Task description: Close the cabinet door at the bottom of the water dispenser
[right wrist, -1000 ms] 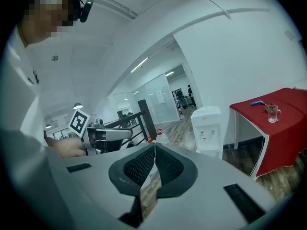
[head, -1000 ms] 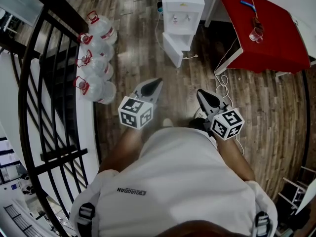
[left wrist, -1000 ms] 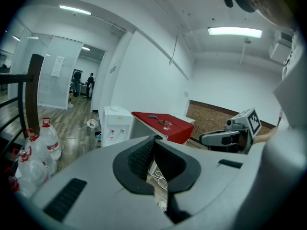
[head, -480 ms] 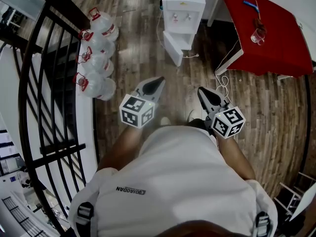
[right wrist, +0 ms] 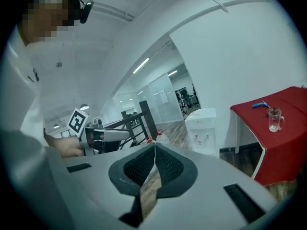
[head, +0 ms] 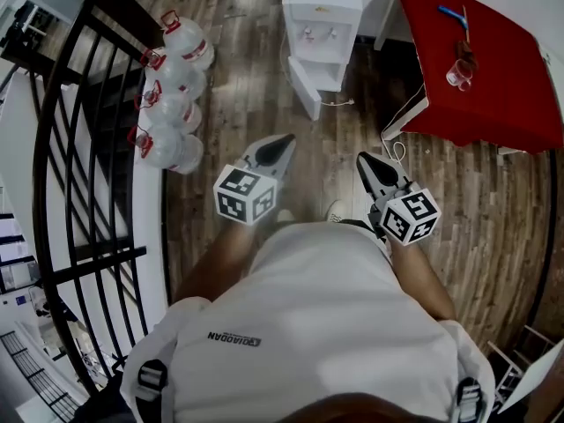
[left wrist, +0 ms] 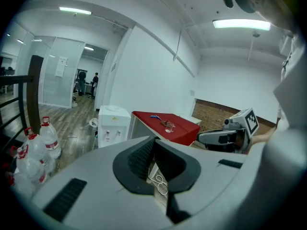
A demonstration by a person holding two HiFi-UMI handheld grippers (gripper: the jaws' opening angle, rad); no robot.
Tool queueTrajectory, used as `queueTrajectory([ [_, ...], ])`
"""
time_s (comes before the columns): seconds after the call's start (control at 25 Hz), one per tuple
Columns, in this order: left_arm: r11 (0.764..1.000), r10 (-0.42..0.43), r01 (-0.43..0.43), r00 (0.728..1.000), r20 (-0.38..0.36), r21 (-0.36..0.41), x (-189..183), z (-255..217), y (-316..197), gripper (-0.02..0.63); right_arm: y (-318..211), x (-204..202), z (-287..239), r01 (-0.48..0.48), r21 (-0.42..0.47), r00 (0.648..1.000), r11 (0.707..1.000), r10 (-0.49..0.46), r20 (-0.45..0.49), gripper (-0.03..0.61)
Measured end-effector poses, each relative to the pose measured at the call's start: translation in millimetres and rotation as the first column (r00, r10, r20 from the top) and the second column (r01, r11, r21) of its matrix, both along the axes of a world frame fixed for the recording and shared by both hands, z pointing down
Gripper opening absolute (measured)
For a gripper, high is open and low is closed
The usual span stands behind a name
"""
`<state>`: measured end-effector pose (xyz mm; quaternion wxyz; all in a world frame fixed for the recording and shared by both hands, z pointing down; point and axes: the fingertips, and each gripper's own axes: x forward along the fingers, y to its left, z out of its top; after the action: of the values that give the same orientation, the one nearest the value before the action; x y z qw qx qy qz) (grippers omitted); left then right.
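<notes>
Both tools empty. Left tool (head: 281, 143): jaws pressed together, tips meeting, nothing between them. Right tool (head: 364, 162): same, tips touching. I've got both out front, pointed toward the dispenser (head: 322, 11), well apart from it. Its bottom door (head: 304, 88) stands open, swung out toward me on the left side. Red worktop (head: 480, 69) just right of the dispenser, cup (head: 456, 75) on it. Bottles (head: 167, 104) in a row on the floor by the railing (head: 123, 7), left.
</notes>
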<state>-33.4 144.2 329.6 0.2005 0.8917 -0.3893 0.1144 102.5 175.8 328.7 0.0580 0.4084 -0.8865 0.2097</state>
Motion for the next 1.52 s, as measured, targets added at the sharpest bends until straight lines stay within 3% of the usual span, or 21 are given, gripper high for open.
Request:
queueTrajectory([
  [0.32, 0.997, -0.071, 0.071, 0.997, 0.034, -0.002, 35, 4, -13, -0.003, -21, 32, 15, 0.092, -0.005, 0.995, 0.996, -0.093, -0.021, 0.023],
  [0.64, 0.993, -0.096, 0.103, 0.990, 0.103, -0.062, 37, 18, -12, -0.003, -35, 45, 34, 0.109, -0.054, 0.994, 0.993, -0.109, 0.016, 0.023],
  [1.0, 0.990, -0.069, 0.082, 0.991, 0.111, -0.118, 29, 43, -46, -0.003, -65, 27, 59, 0.126, -0.104, 0.992, 0.987, -0.129, -0.018, 0.023],
  [1.52, 0.989, -0.007, 0.021, 0.996, 0.093, -0.146, -17, 72, -158, -0.003, -167, -24, 94, 0.084, -0.165, 0.985, 0.983, -0.106, -0.135, 0.023],
])
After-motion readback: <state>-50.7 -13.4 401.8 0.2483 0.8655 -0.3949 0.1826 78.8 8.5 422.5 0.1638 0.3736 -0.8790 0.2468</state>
